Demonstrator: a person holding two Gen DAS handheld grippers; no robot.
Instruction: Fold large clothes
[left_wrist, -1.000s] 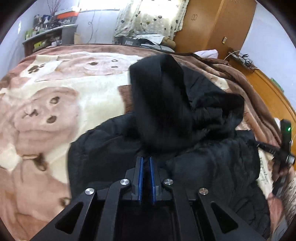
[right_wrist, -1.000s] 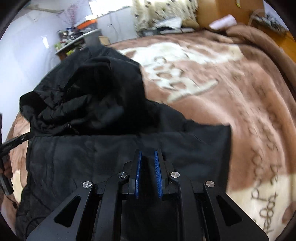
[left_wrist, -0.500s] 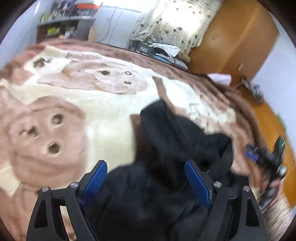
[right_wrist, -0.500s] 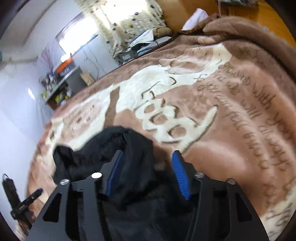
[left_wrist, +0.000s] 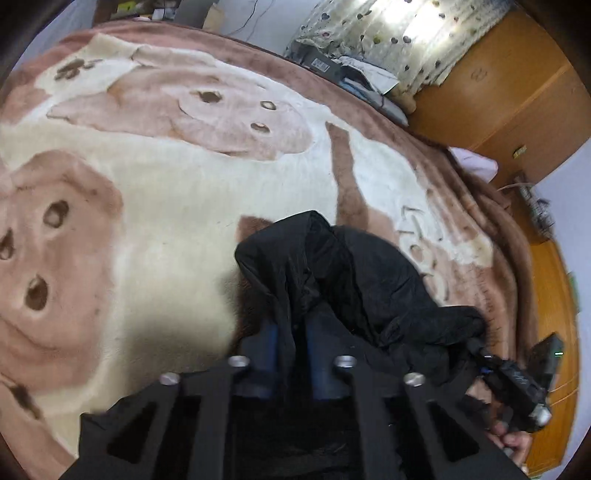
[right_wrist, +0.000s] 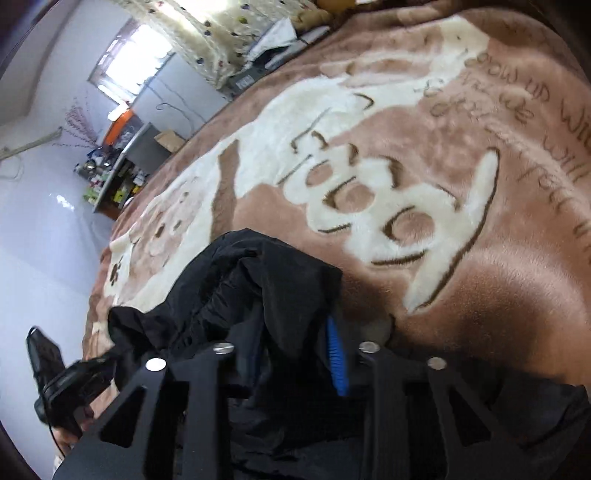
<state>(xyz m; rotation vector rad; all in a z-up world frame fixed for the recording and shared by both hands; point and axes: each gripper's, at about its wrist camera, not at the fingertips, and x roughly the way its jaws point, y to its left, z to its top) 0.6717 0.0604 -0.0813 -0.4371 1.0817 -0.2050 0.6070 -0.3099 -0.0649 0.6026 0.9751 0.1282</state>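
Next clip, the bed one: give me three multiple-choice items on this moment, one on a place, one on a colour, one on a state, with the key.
1. Where does the garment lie?
A. on a wooden floor
B. on the blanket
C. on a shelf

2. What colour is the garment?
A. black
B. red
C. white

3. How does the left claw stand?
A. wide open above bare blanket
B. out of view
C. closed on a fold of the garment

Key:
1 B: the garment is bunched on the brown and cream blanket with its bear pattern.
2 A: its cloth is black in both wrist views.
3 C: the left claw pinches a ridge of cloth between its blue pads; the right claw, its jaws just closing, also has cloth between its pads.
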